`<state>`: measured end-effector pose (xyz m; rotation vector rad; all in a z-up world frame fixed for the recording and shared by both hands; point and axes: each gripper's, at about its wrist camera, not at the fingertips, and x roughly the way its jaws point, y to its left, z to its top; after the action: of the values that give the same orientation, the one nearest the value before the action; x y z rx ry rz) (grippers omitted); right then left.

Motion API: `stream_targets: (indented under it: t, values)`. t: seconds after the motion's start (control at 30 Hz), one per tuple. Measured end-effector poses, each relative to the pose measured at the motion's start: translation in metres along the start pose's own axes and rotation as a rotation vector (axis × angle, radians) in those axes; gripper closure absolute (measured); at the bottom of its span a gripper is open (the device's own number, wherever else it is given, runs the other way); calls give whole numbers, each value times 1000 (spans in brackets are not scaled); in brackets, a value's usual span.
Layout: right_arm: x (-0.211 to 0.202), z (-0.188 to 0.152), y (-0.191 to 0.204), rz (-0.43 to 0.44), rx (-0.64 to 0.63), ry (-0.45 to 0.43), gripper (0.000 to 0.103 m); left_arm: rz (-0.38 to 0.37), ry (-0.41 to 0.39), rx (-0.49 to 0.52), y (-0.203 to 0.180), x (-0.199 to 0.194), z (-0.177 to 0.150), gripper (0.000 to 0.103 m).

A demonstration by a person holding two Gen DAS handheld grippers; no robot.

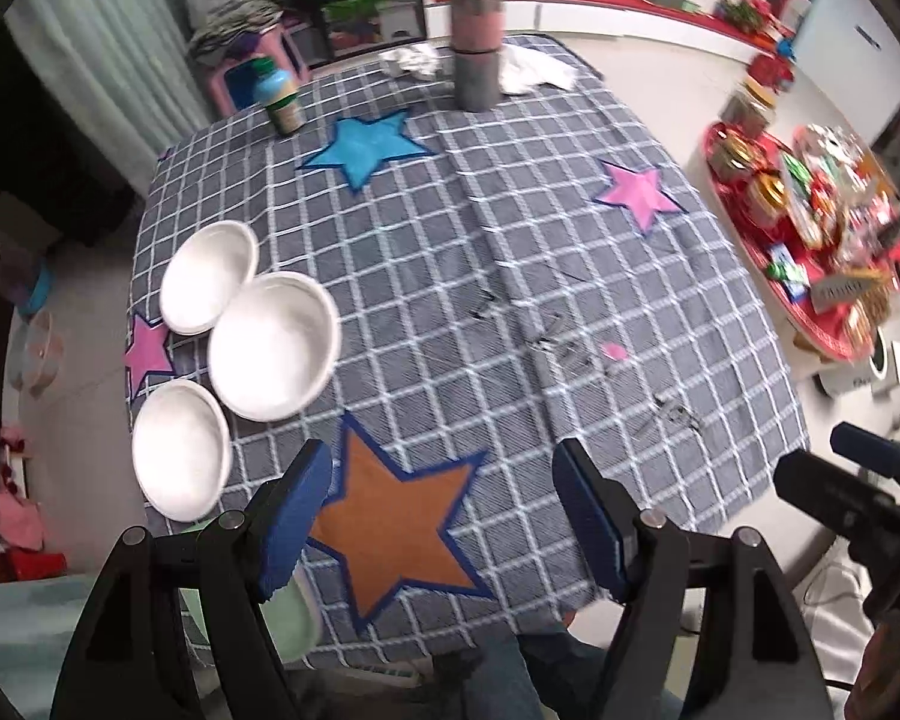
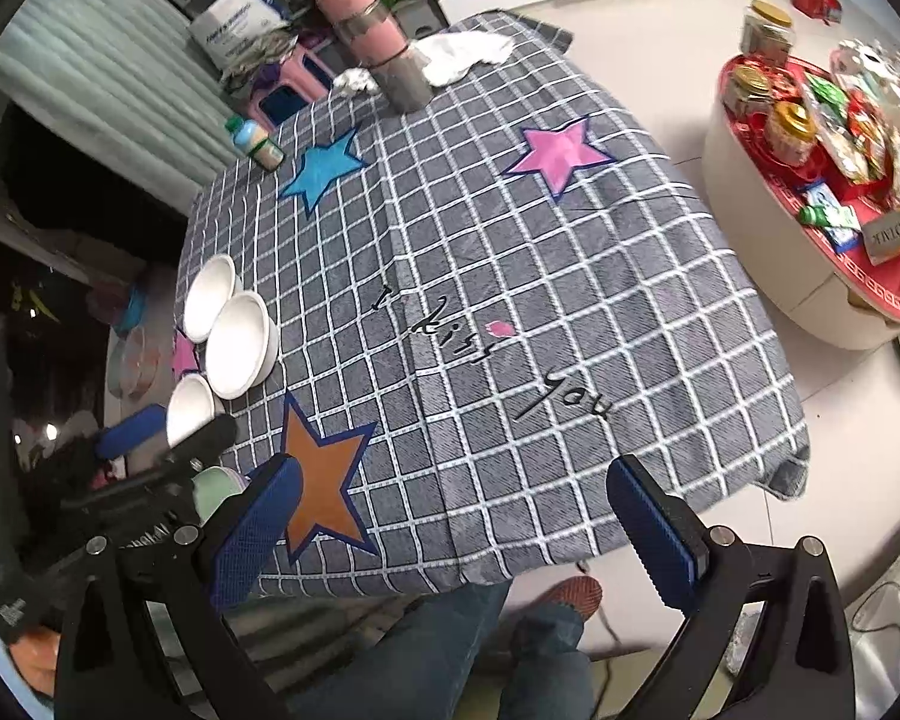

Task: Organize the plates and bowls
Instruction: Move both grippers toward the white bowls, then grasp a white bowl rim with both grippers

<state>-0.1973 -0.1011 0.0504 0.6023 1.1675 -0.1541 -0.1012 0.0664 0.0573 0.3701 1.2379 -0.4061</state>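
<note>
Three white dishes sit at the table's left edge: a far plate (image 1: 210,276), a larger middle bowl (image 1: 273,345) and a near plate (image 1: 180,459). They also show in the right wrist view: far plate (image 2: 209,297), bowl (image 2: 237,345), near plate (image 2: 189,409). A pale green dish (image 1: 297,624) lies at the near left corner, partly hidden by my left gripper's finger; it also shows in the right wrist view (image 2: 215,492). My left gripper (image 1: 444,516) is open and empty above the orange star. My right gripper (image 2: 450,531) is open and empty over the near table edge.
The grey checked tablecloth (image 1: 510,300) carries star patches. A tall pink and grey flask (image 1: 476,24), a small bottle (image 1: 279,96) and white cloths (image 1: 528,69) stand at the far end. A round red table with jars and snacks (image 1: 810,222) stands to the right. The person's legs (image 2: 450,648) are below.
</note>
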Motion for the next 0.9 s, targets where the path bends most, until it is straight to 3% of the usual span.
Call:
stream_targets:
  t: [0.43, 0.63, 0.9]
  values:
    - [114, 67, 83, -68, -84, 155, 1, 50, 117, -179, 134, 75, 35, 24]
    - [173, 77, 118, -118, -153, 273, 1, 83, 172, -223, 166, 110, 39, 24]
    - [237, 96, 165, -126, -273, 361, 1, 141, 205, -289, 196, 139, 49, 24]
